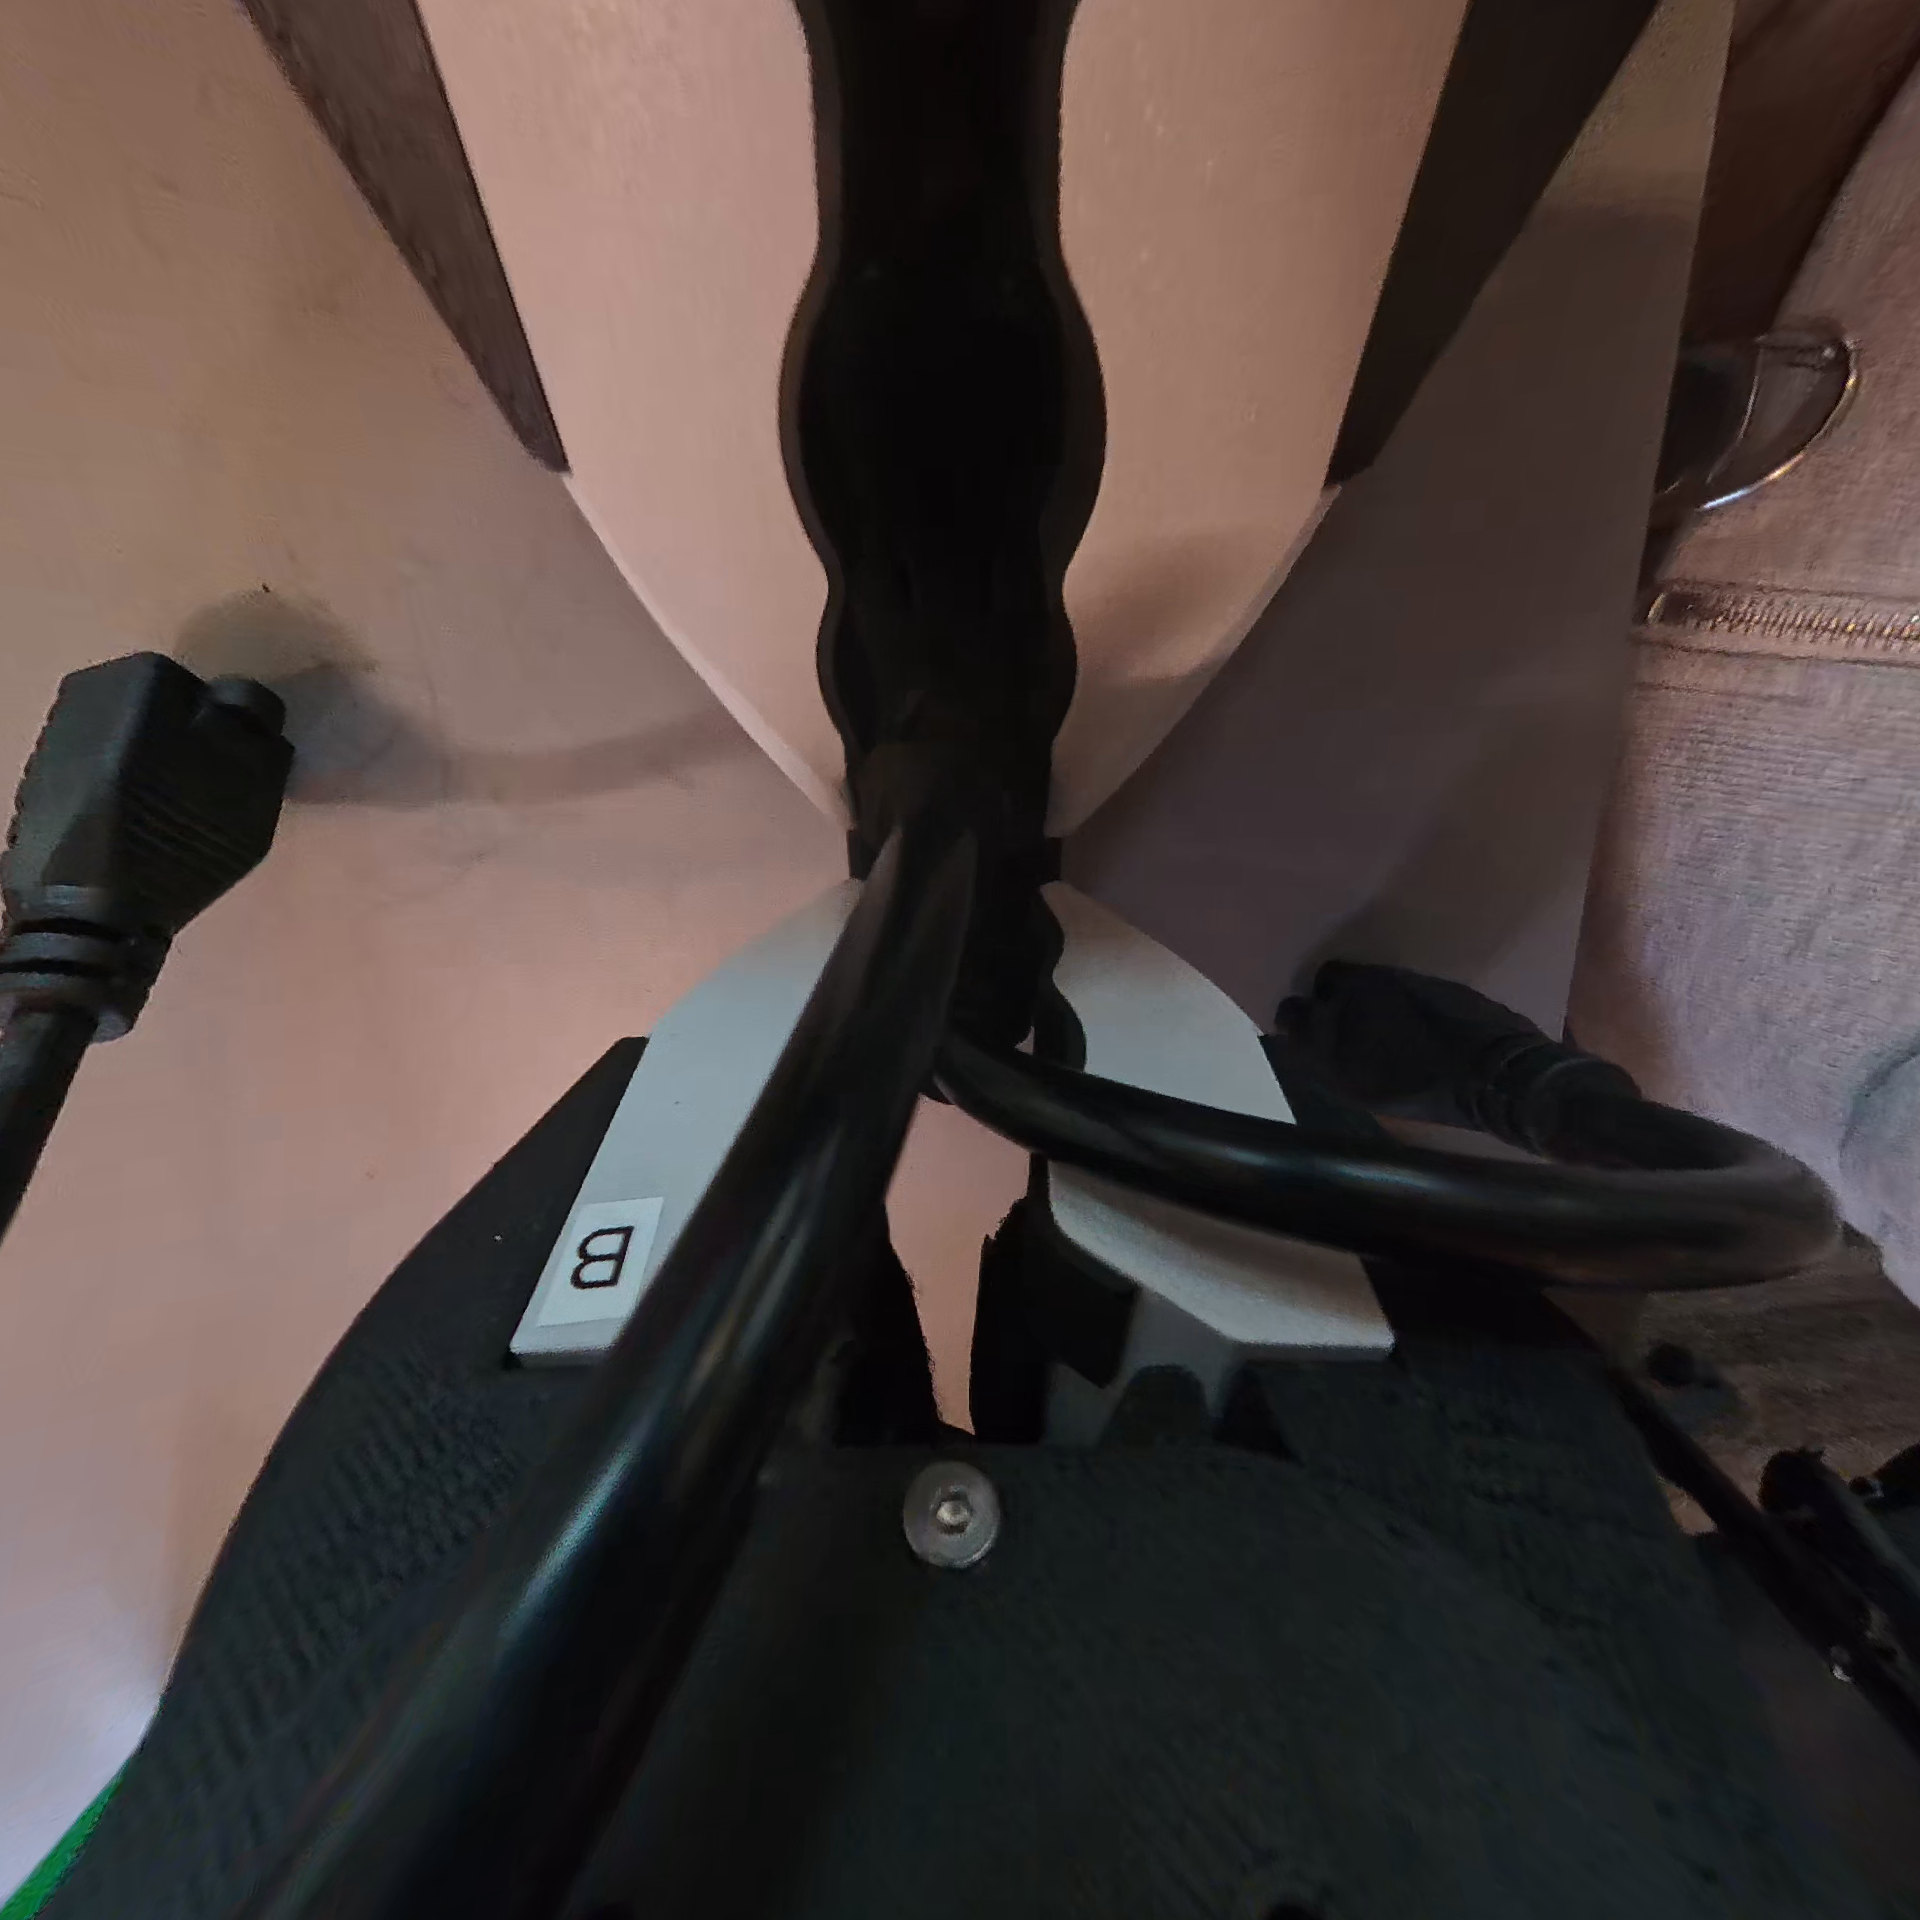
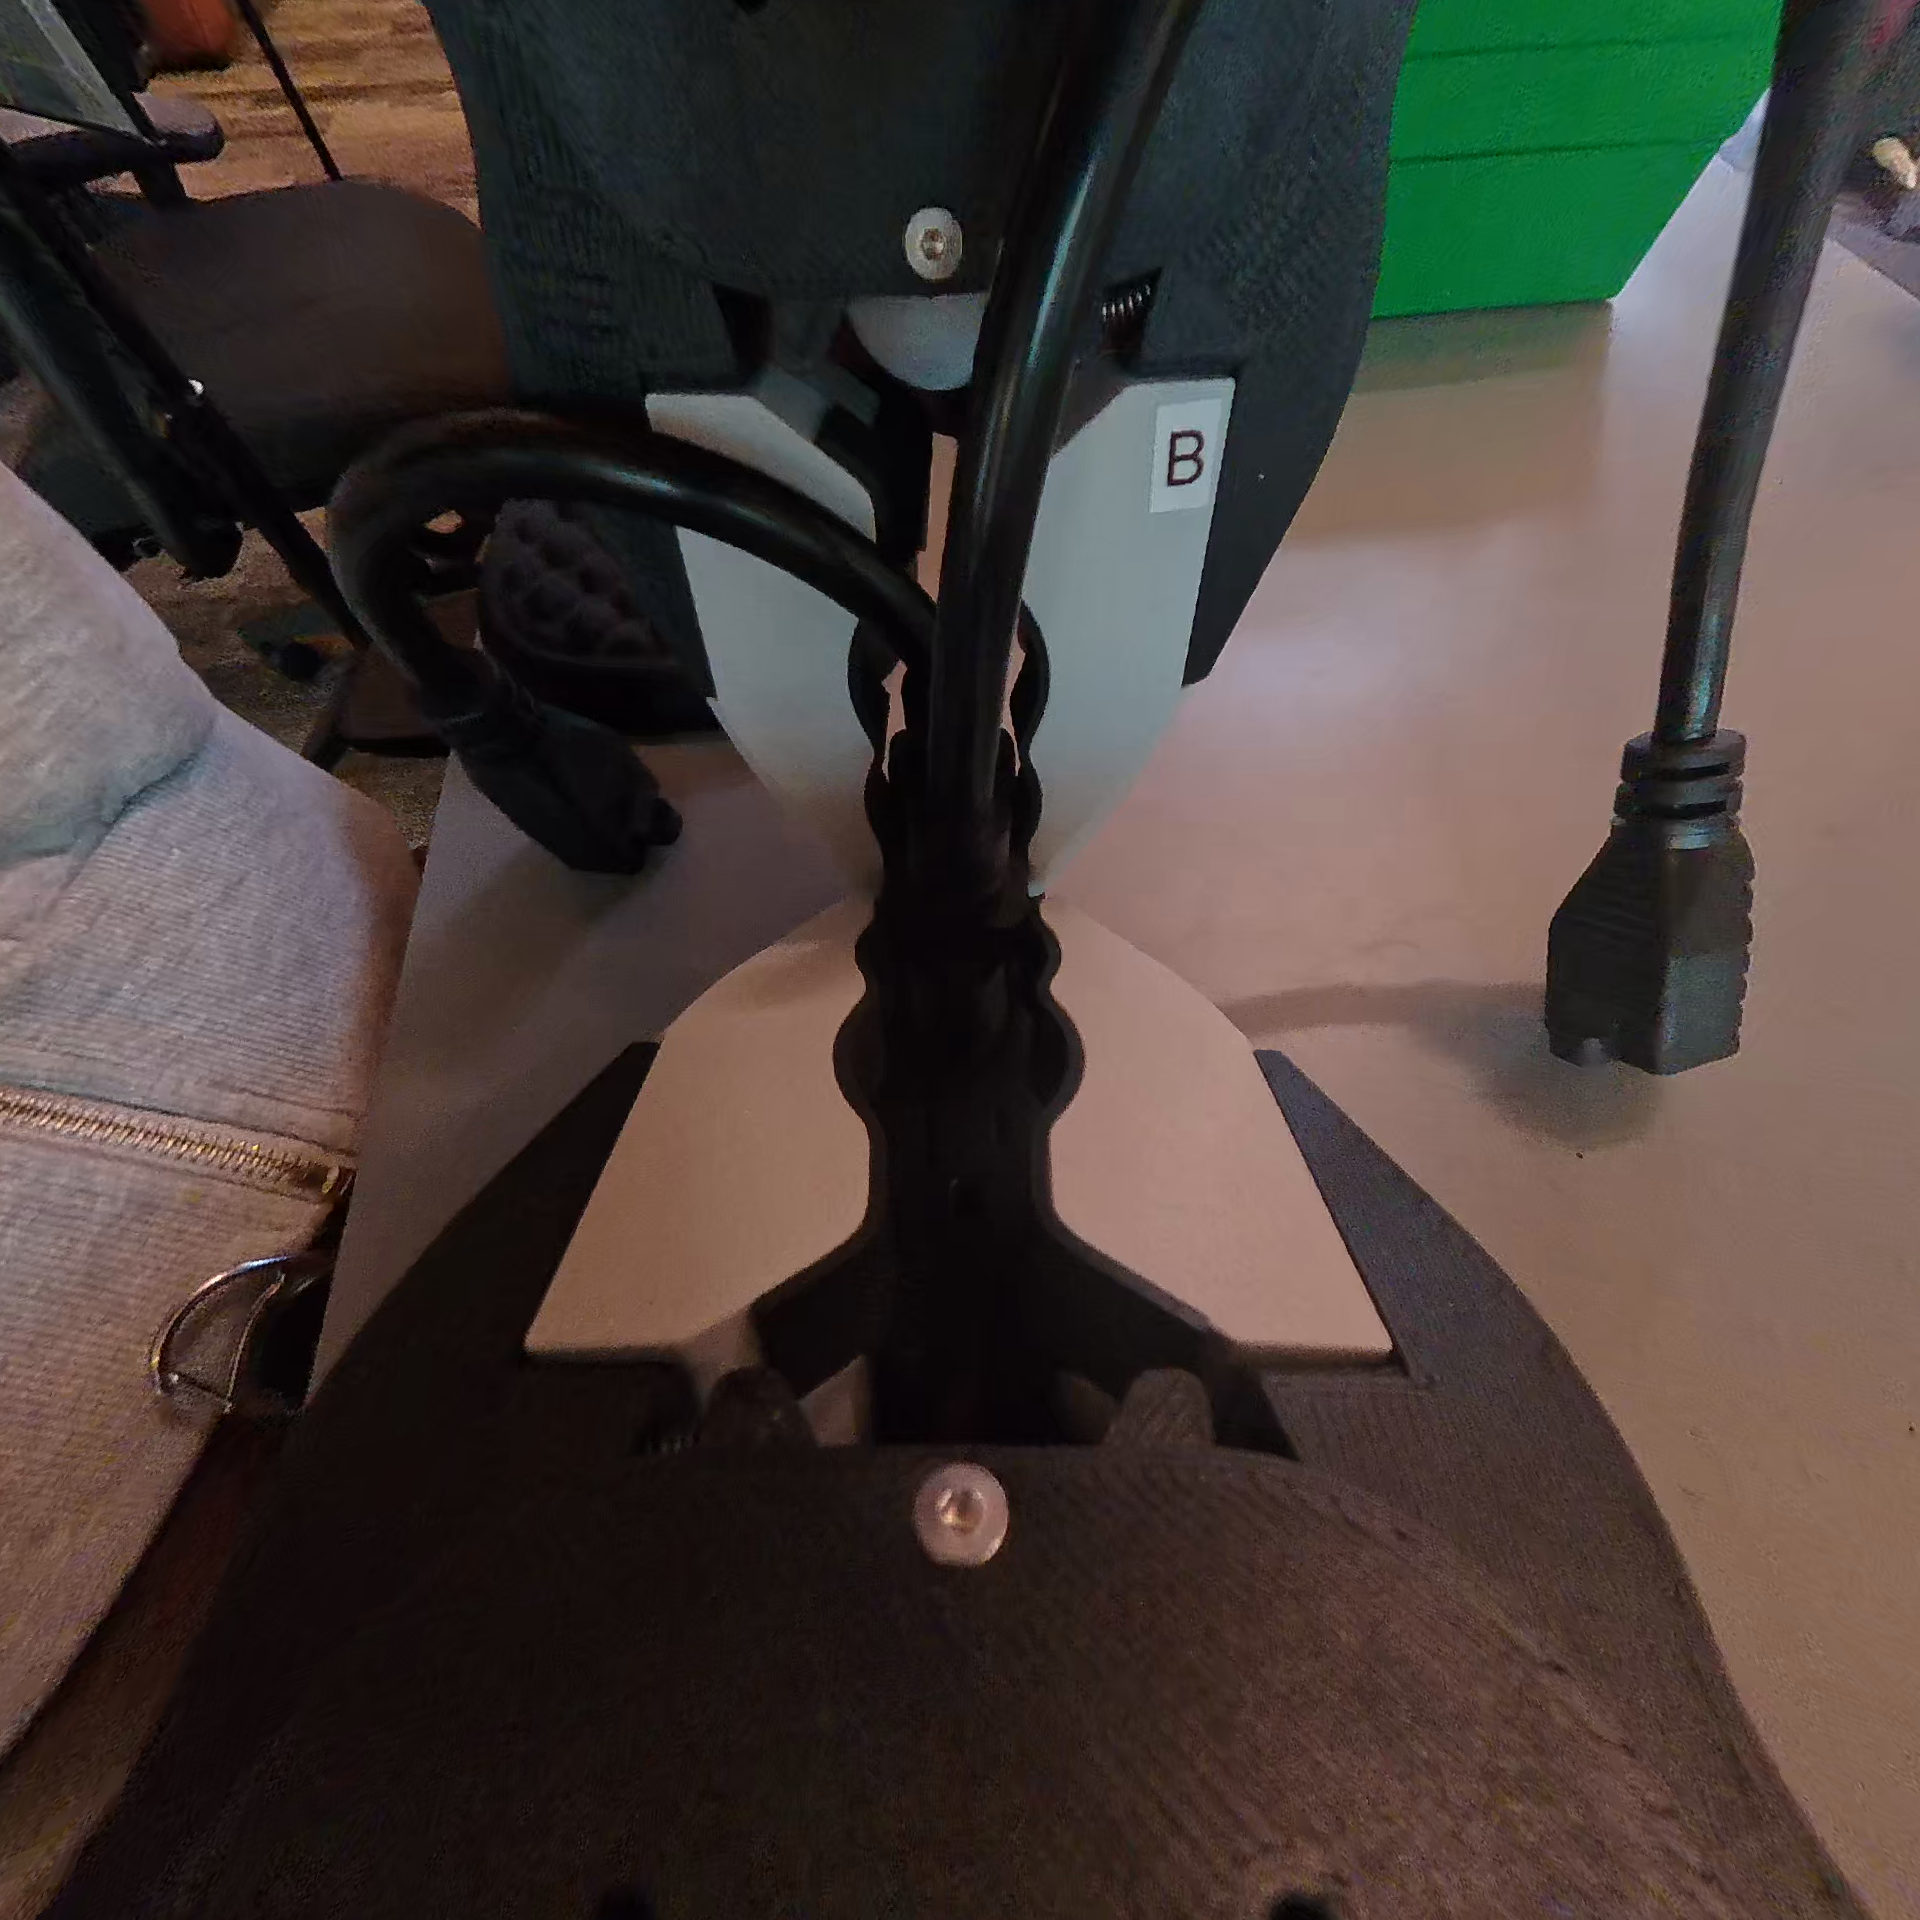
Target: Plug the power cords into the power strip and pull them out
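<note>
My left gripper [image 1: 951,862] is shut on a doubled black power cord [image 1: 790,1195]. My right gripper [image 2: 956,935] faces it tip to tip and is shut on the same cord [image 2: 1039,364] where the tips meet. One strand loops off to a black plug [image 1: 1455,1029] lying by the table edge, which also shows in the right wrist view [image 2: 561,790]. Another black plug [image 2: 1652,935] rests tip-down on the table [image 2: 1455,727]; it also shows in the left wrist view [image 1: 145,790]. No power strip is in view.
A grey fabric bag [image 2: 156,987] with a zipper and a metal ring [image 2: 208,1340] sits just off the table edge. A green box [image 2: 1558,156] stands at the far side. A dark chair [image 2: 260,291] is behind the bag. The tips of both grippers are at nearly the same place.
</note>
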### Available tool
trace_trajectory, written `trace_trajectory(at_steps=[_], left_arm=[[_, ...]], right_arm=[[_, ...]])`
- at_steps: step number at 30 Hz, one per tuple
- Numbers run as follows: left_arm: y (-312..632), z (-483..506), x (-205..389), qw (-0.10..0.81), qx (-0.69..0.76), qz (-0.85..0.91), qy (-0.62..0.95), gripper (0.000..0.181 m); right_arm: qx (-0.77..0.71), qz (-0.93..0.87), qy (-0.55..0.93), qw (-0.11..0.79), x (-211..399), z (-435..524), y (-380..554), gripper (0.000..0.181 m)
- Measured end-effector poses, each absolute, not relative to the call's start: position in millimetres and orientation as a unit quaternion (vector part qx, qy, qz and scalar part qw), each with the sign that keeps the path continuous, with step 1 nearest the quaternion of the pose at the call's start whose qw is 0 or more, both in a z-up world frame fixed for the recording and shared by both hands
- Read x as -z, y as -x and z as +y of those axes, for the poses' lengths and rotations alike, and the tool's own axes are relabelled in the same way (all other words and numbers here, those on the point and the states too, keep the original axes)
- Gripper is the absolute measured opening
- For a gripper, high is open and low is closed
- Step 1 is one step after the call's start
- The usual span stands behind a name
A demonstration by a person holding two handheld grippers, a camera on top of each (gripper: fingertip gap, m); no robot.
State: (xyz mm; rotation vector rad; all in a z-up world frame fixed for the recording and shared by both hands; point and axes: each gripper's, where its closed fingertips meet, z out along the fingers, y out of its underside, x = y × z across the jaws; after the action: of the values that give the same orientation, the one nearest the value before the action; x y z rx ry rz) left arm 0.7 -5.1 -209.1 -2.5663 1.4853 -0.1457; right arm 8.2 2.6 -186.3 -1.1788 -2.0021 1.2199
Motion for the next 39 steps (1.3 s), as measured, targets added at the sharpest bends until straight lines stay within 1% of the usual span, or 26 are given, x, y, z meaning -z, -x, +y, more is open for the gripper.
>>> trace_trajectory(at_steps=[4, 9, 13, 18, 23, 28, 32, 36, 39], left_arm=[[5.5, -4.3, 209.0, 0.055, 0.035, 0.521, 0.851, 0.026], [-3.2, -2.5, 208.9, 0.079, 0.049, 0.522, 0.848, 0.027], [0.3, -1.7, 208.9, 0.065, 0.043, 0.537, 0.840, 0.026], [-6.0, 0.8, 209.0, 0.077, 0.051, 0.529, 0.844, 0.027], [2.1, 1.9, 209.2, 0.056, 0.040, 0.544, 0.836, 0.027], [-6.1, 2.6, 209.0, 0.073, 0.053, 0.533, 0.841, 0.027], [0.0, 3.6, 209.0, 0.046, 0.040, 0.553, 0.831, 0.026], [-4.5, 1.8, 208.5, 0.061, 0.059, 0.535, 0.841, 0.027], [-3.6, 2.4, 208.5, 0.050, 0.054, 0.550, 0.832, 0.026]], right_arm=[[-0.437, -0.741, 0.445, 0.250, 185.5, 1.9, 0.4, 0.022], [-0.448, -0.744, 0.438, 0.234, 186.1, 5.8, -10.9, 0.024], [-0.429, -0.752, 0.441, 0.236, 185.5, 4.4, -5.2, 0.023], [-0.445, -0.747, 0.438, 0.229, 185.6, 9.7, -15.1, 0.024], [-0.431, -0.749, 0.444, 0.237, 183.6, 8.6, -5.1, 0.024], [-0.443, -0.749, 0.433, 0.236, 183.6, 11.9, -17.7, 0.024], [-0.425, -0.755, 0.435, 0.245, 181.6, 10.4, -9.7, 0.023], [-0.446, -0.746, 0.431, 0.243, 181.2, 12.6, -19.0, 0.023], [-0.445, -0.746, 0.433, 0.239, 178.6, 12.5, -16.4, 0.021]])
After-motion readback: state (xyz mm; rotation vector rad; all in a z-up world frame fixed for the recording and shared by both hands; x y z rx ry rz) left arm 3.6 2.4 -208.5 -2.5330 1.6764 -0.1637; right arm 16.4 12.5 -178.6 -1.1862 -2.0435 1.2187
